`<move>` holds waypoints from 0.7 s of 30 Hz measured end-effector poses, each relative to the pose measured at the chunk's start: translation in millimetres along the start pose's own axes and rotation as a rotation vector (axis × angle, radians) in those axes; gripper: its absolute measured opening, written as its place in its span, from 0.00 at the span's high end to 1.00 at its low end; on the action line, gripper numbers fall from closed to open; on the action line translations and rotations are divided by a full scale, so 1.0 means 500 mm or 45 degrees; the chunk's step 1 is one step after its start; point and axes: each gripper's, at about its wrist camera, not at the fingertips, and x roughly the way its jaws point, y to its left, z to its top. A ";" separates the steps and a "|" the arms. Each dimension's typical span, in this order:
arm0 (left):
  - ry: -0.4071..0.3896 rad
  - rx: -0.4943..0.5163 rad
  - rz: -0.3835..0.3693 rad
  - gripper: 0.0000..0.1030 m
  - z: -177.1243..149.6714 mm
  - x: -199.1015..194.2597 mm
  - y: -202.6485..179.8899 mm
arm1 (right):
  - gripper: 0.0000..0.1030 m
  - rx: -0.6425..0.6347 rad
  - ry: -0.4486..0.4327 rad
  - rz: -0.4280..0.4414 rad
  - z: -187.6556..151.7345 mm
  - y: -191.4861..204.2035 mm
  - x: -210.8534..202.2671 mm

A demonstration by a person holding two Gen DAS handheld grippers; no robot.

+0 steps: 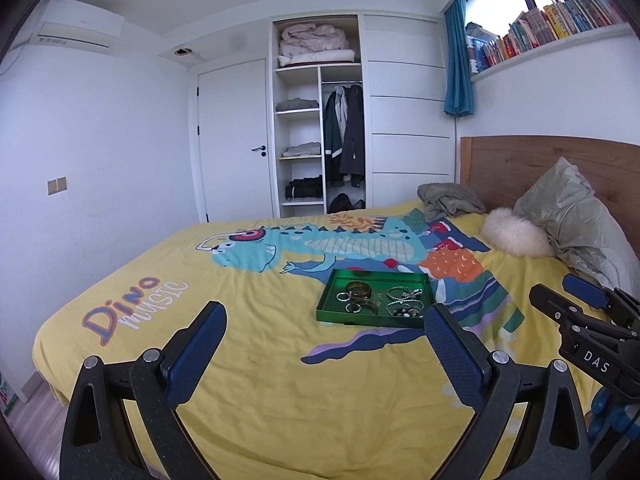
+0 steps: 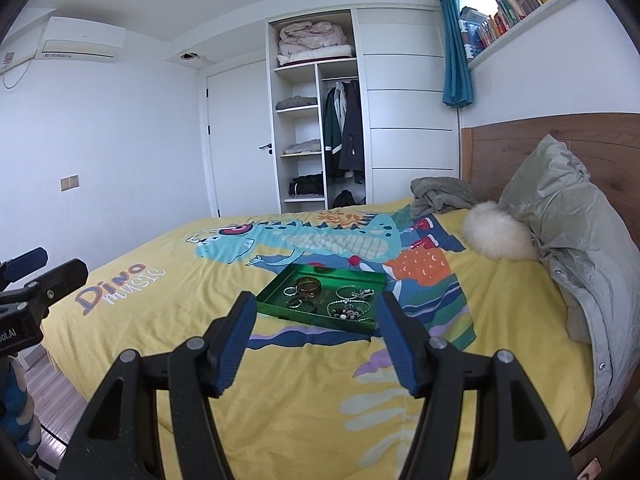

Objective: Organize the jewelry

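Note:
A green tray [image 1: 332,300] lies on the yellow dinosaur bedspread, also in the right wrist view [image 2: 276,300]. It holds several pieces of jewelry: a brown bangle [image 1: 359,289] [image 2: 307,284], silver rings [image 1: 343,297] [image 2: 291,291], silver bracelets [image 1: 402,293] [image 2: 352,293] and a dark bead bracelet [image 1: 404,312] [image 2: 346,313]. My left gripper [image 1: 326,320] is open and empty, above the bed short of the tray. My right gripper [image 2: 316,310] is open and empty, just before the tray's near edge; it also shows in the left wrist view [image 1: 576,304].
A grey-green jacket [image 2: 568,236] with a white fur pompom [image 2: 498,232] lies at the wooden headboard [image 2: 520,140]. A grey folded cloth [image 2: 440,194] lies at the far side of the bed. An open wardrobe [image 2: 316,120] and a door [image 2: 240,140] stand behind.

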 end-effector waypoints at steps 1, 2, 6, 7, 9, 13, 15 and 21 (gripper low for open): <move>0.003 0.002 -0.005 0.04 -0.002 0.002 -0.003 | 0.41 0.002 0.001 -0.004 0.000 -0.002 0.001; 0.006 0.006 -0.004 0.04 -0.004 0.005 -0.005 | 0.41 0.005 0.002 -0.009 0.000 -0.005 0.002; 0.021 0.020 -0.010 0.04 -0.013 0.015 -0.007 | 0.41 0.023 0.010 -0.016 -0.003 -0.016 0.011; 0.025 0.024 -0.010 0.04 -0.017 0.019 -0.008 | 0.41 0.025 0.010 -0.016 -0.003 -0.017 0.012; 0.033 0.031 -0.011 0.04 -0.025 0.024 -0.007 | 0.41 0.029 0.015 -0.015 -0.006 -0.018 0.018; 0.062 0.025 -0.031 0.04 -0.037 0.040 -0.006 | 0.41 0.025 0.030 -0.013 -0.014 -0.015 0.027; 0.066 0.022 -0.033 0.03 -0.042 0.046 -0.007 | 0.41 0.017 0.039 -0.018 -0.020 -0.014 0.029; 0.090 0.024 -0.045 0.02 -0.059 0.063 -0.012 | 0.41 0.024 0.080 -0.033 -0.051 -0.023 0.040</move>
